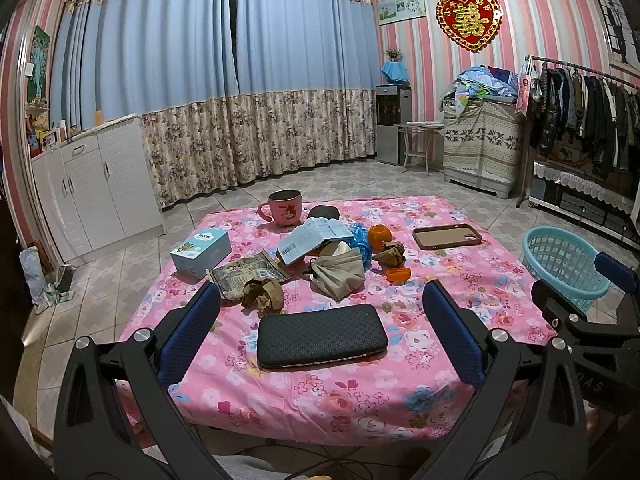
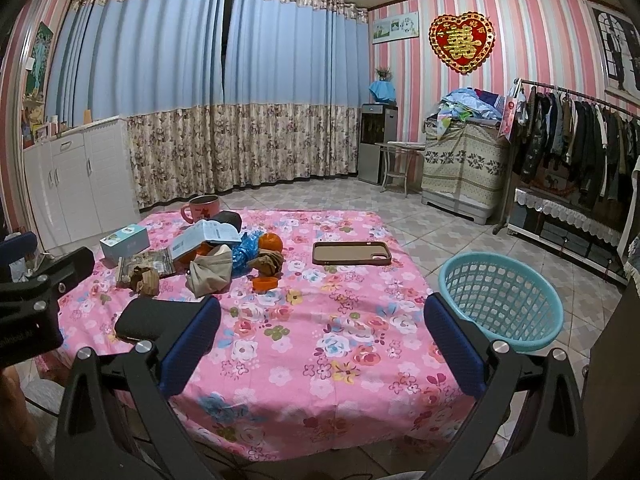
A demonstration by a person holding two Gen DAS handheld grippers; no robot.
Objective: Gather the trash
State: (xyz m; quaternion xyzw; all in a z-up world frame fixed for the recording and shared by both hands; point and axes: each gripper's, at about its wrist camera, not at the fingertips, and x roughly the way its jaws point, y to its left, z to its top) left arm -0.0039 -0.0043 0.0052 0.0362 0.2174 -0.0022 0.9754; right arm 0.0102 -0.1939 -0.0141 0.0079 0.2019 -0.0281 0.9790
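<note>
Hovering at near edge of surface (image 1: 440,264), left tool (image 1: 322,300) and right tool (image 2: 322,312) both spread wide, holding nothing. Zero collected so far: basket (image 2: 500,304) empty beside surface; crumpled paper (image 1: 262,294), wrapper (image 1: 248,272), peel (image 1: 380,236) all left mid-surface.

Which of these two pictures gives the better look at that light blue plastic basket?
The right wrist view. There the basket shows whole, beside the table's right edge, its open top and latticed wall clear, with nothing visible inside. In the left wrist view the basket sits at the far right, partly hidden behind the right gripper.
</note>
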